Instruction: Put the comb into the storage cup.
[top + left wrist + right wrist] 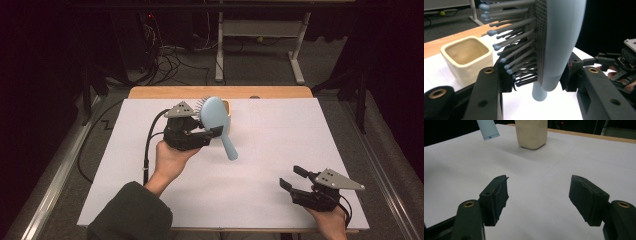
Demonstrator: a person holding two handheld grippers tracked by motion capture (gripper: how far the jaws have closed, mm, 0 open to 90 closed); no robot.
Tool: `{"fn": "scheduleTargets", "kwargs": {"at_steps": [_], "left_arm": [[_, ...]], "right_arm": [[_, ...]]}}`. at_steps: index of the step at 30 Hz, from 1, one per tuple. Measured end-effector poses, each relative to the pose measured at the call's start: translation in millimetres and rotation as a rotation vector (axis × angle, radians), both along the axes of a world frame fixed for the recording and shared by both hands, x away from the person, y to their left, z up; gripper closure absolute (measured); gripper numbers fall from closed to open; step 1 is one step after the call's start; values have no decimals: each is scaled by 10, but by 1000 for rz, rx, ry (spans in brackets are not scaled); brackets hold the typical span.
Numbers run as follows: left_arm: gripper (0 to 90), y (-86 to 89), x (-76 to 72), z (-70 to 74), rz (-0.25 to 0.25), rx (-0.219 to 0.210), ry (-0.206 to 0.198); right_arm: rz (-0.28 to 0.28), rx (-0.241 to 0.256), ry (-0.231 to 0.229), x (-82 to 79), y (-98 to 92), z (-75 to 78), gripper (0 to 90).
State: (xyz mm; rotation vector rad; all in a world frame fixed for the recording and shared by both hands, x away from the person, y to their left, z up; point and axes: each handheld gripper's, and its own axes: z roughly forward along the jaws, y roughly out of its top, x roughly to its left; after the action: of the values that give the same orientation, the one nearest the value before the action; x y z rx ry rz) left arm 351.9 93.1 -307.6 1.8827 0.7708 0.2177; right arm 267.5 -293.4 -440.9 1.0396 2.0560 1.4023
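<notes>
Left tool [214, 131] clamps blue hairbrush [216, 116] (handle sticker unreadable) beside cream cup [467, 58].

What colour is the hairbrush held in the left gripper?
The hairbrush is pale blue, with grey bristles; it shows best in the high view.

A white sheet [280, 150] covers a wooden table [270, 92]. At twelve o'clock, on grey floor [260, 70], stands a white desk frame [260, 30]. Cables [170, 55] tangle at eleven o'clock. The surroundings are dark.
</notes>
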Motion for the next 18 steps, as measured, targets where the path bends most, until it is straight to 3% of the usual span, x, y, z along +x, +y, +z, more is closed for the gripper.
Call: {"fn": "scheduleTargets", "kwargs": {"at_steps": [12, 18], "left_arm": [[546, 9, 132, 124, 31, 13, -16], [546, 30, 198, 156, 52, 15, -19]], "right_arm": [[-54, 50, -7, -102, -200, -129, 308], [-60, 46, -7, -121, -226, -187, 305]]}}
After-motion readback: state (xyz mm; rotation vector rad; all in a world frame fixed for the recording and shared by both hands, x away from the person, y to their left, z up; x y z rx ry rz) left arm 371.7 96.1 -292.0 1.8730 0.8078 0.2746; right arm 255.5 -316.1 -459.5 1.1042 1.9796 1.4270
